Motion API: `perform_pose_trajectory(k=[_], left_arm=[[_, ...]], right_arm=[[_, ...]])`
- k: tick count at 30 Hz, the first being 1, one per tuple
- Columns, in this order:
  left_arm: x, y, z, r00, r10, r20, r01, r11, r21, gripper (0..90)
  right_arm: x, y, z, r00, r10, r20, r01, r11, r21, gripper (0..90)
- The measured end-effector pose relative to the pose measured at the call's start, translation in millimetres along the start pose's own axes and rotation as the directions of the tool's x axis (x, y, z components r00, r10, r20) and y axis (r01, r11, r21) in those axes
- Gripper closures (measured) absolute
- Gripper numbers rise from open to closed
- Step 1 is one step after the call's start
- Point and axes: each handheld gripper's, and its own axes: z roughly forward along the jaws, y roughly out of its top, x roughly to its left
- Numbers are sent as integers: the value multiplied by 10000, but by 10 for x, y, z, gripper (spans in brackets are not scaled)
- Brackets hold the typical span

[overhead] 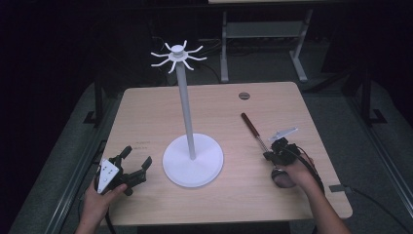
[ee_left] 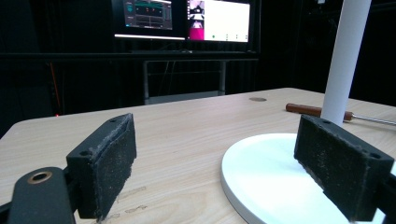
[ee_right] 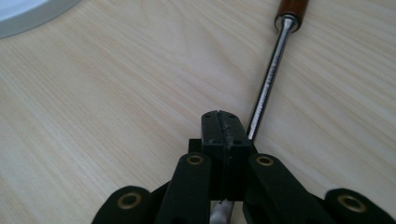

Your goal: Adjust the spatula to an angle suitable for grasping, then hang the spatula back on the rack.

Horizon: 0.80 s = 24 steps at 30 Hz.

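My right gripper (ee_right: 219,122) has its jaws pressed together, nothing between the tips; the wooden-handled utensil (ee_right: 273,70) lies on the table (overhead: 146,112) just beside them. My left gripper (ee_left: 215,172) gapes wide near the white stand (overhead: 192,161)

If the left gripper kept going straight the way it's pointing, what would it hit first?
Probably the white stand's round base: the open left gripper has one jaw already over its rim, and the pole rises just beyond, though depth is unclear.
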Motion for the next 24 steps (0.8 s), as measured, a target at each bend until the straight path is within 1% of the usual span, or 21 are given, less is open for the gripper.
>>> perform_pose_trajectory(k=[3, 6, 7, 11, 16, 19, 21, 22, 24], left_arm=[[0, 0, 0, 10000, 3, 0, -3, 10000, 3, 126], [0, 0, -1, 10000, -7, -1, 7, 10000, -16, 126], [-1, 0, -2, 10000, -11, -8, 11, 10000, -28, 126], [-5, -1, -5, 10000, -30, -19, 30, 10000, -72, 126], [-6, -3, -10, 10000, 13, -35, -13, 9999, -114, 125], [-10, -3, -14, 10000, 20, -59, -21, 9999, -143, 126], [-14, -3, -15, 10000, 4, -79, -6, 9998, -185, 126], [-13, -3, -17, 10000, 33, -87, -34, 9998, -179, 126], [-13, -3, -19, 9999, 54, -92, -55, 9998, -200, 126]], right_arm=[[-56, -23, -16, 9999, 129, 84, -130, 9999, 82, 893], [-131, -53, -36, 9996, 165, 220, -166, 9998, 55, 893], [-150, -62, -47, 9992, 291, 272, -293, 9995, 74, 893], [-248, -97, -87, 9978, 372, 548, -373, 9993, 8, 893], [-356, -140, -122, 9957, 602, 701, -598, 9982, -76, 892], [-382, -148, -134, 9954, 686, 663, -683, 9976, -63, 892], [-385, -142, -145, 9955, 748, 580, -738, 9971, -180, 881], [-381, -129, -161, 9956, 823, 447, -814, 9964, -223, 870], [-373, -99, -174, 9965, 781, 305, -771, 9965, -323, 855]])
